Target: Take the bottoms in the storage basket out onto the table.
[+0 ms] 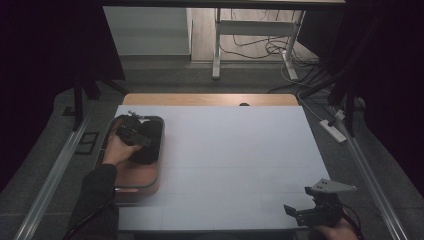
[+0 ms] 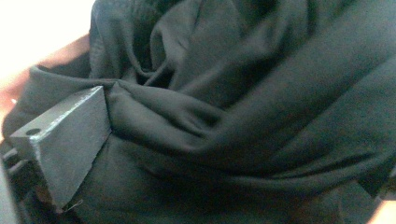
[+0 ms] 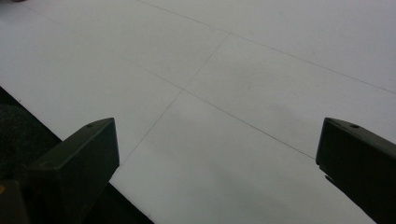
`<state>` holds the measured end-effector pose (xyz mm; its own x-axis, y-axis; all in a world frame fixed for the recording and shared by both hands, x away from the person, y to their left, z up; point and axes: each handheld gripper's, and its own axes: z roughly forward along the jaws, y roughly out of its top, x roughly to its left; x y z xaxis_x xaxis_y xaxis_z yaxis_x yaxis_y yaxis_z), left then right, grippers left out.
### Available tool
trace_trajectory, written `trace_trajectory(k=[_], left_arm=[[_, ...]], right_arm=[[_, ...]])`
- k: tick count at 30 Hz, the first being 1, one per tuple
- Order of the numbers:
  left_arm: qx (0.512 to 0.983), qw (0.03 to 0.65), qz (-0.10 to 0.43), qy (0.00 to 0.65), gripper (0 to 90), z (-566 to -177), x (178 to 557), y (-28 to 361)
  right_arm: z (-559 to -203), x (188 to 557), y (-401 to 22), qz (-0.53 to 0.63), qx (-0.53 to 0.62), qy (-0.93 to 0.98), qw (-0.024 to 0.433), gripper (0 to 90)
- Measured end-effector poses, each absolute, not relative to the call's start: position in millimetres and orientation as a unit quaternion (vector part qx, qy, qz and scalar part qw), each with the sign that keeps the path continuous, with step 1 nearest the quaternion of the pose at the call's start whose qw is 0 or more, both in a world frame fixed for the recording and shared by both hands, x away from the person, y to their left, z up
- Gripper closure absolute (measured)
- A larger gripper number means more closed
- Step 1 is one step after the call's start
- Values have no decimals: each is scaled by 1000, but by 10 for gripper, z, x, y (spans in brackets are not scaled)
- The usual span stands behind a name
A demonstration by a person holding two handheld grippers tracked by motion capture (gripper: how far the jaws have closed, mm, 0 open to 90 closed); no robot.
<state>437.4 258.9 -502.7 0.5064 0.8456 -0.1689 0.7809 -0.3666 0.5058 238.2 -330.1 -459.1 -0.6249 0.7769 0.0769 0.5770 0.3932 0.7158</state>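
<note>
My left tongs (image 1: 134, 134) buried in black cloth (image 2: 243, 107) (soft, light, grip a fold), closure unclear; right tongs (image 1: 306, 212) at 5 o'clock, wide open, empty

Left gripper (image 1: 134, 131) down in brown tray (image 1: 150, 184) at table's left edge, against bunched black cloth (image 1: 150, 145). Right gripper (image 1: 300, 212) at near right corner of white table (image 1: 240, 160), jaws apart.
</note>
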Motion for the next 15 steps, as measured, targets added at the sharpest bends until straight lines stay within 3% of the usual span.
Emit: trace_trajectory(k=[7, 15], left_arm=[[832, 250, 46, 493, 0, -5127, 4397, 2572], [865, 176, 87, 462, 0, -5173, 4399, 2383]], right_arm=[[-4591, 2383, -3302, 367, 410, 824, 136, 0], [-4592, 2379, -3294, 365, 409, 825, 137, 0]])
